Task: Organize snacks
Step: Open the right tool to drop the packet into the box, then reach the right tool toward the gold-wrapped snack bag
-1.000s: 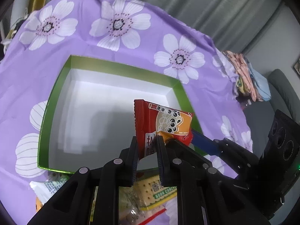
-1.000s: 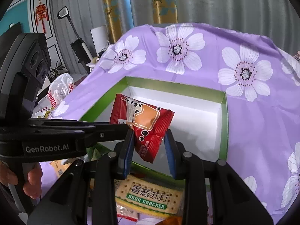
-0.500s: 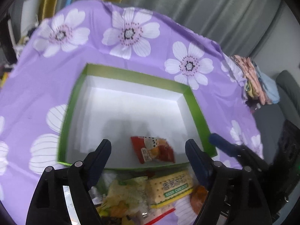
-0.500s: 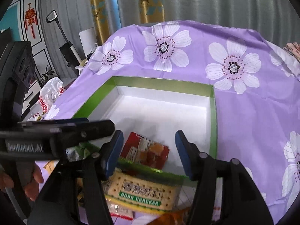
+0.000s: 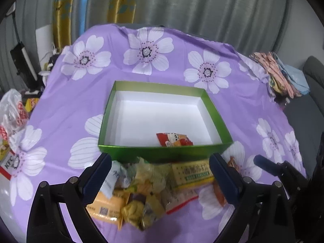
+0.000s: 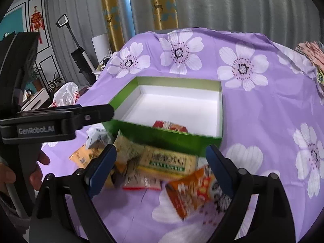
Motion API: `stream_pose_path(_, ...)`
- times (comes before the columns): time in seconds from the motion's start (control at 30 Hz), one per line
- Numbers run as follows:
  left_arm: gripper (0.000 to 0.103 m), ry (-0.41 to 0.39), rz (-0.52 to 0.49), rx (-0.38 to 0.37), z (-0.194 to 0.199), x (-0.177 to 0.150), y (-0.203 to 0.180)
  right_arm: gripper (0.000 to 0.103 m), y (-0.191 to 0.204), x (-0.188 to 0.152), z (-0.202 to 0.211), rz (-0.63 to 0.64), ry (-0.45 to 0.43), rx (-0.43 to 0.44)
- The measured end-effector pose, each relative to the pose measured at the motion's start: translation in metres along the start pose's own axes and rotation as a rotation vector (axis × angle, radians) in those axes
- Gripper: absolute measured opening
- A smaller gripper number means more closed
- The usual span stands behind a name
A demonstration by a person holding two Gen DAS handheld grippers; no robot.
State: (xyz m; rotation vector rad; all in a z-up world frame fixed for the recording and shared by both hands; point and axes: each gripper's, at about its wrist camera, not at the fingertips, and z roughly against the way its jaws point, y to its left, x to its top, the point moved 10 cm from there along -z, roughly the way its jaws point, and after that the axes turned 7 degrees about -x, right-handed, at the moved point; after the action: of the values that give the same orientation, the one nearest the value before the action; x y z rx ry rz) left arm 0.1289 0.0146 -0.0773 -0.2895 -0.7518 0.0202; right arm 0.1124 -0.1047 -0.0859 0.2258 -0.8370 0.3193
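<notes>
Snacks are what you are sorting, and one red packet (image 5: 174, 139) now lies flat inside the green box (image 5: 162, 151), low in the frame against the near wall. A second ago that packet was pinched between both pairs of pads above the box; half a second ago it had already dropped to the white floor. Now your left gripper (image 5: 160, 174) and right gripper (image 6: 160, 164) have both pulled back toward the bottom of their frames, jaws wide and opening further, with nothing gripped — the pile only shows through the gaps. So one item is in, and the rest is still outside.

That rest sits in a heap on the purple flowered cloth (image 5: 66, 105), just below the box's near wall: a soda cracker pack (image 6: 168, 162) lies close against the wall at centre, an orange pouch (image 6: 194, 190) lies lower right in the right wrist view, and a yellow-orange packet (image 5: 107, 208) lies lower left in the left wrist view, with crinkled wrappers (image 5: 145, 182) between them.

Mind the near wall: it stands up between the heap and the box floor, so I judge anything you lift has to clear that rim. Most of the box floor is bare toward the upper half, so there is room to place deeper. Your two grippers sit near each other — the left one's finger crosses the left side of the right wrist view, above the heap.
</notes>
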Motion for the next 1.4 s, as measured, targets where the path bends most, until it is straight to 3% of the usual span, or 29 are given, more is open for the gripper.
stream_pose_path(0.27,0.097,-0.074,-0.051,0.049,0.033,-0.011,-0.009,0.093,0.004,-0.004,0.028,0.0,-0.025,0.001)
stream_pose_path(0.97,0.097,-0.146,-0.077,0.119,0.083,-0.029,-0.016,0.096,0.036,-0.011,0.065,0.051,-0.06,0.032)
stream_pose_path(1.4,0.097,-0.121,-0.046,0.099,0.08,-0.042,-0.001,0.097,0.059,-0.022,0.059,0.102,-0.026,0.038)
